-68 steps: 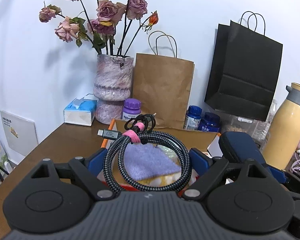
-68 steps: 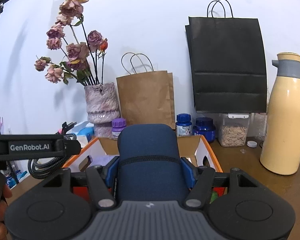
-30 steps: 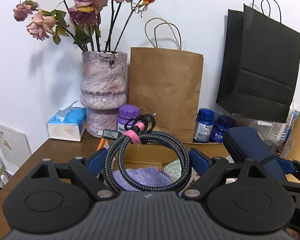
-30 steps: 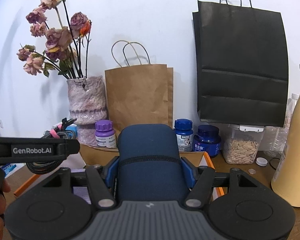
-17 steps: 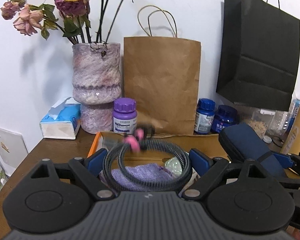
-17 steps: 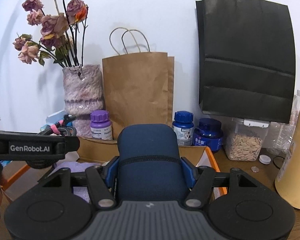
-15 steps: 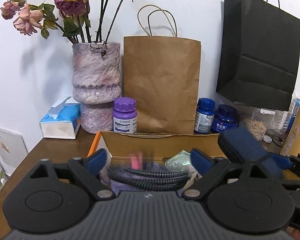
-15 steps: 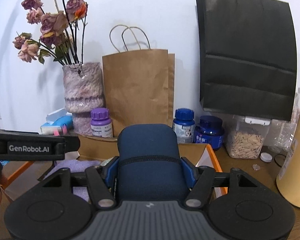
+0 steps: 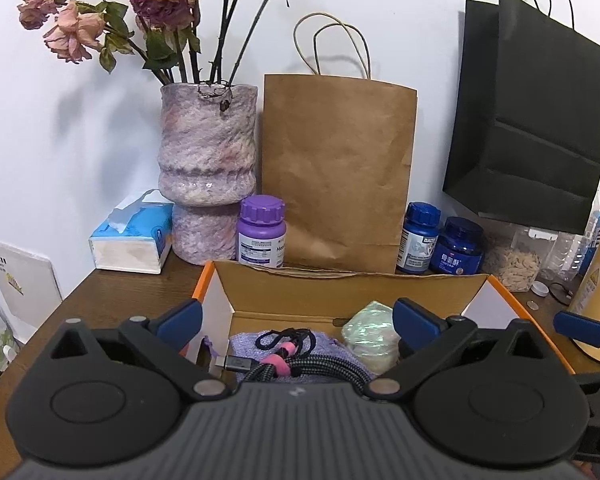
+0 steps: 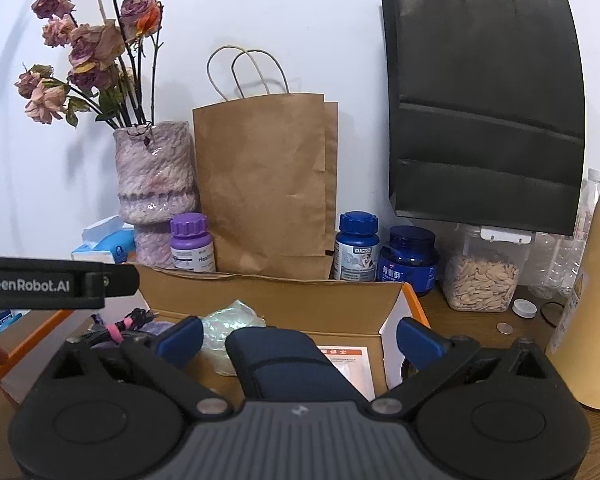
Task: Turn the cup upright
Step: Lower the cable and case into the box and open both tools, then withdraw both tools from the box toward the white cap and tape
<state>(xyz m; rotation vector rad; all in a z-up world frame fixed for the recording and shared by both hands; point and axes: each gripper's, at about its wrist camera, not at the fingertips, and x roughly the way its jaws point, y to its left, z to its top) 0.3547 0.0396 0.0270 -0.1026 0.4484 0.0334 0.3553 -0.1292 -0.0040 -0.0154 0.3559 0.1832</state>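
Crowding brown desk [image 9: 112,292] against white wall [image 9: 60,128]: 2 paper bags [image 9: 336,176], vase [image 9: 208,152].

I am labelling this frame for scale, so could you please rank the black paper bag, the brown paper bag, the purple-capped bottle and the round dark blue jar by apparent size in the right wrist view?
Largest to smallest:
1. black paper bag
2. brown paper bag
3. round dark blue jar and purple-capped bottle: too alike to rank.
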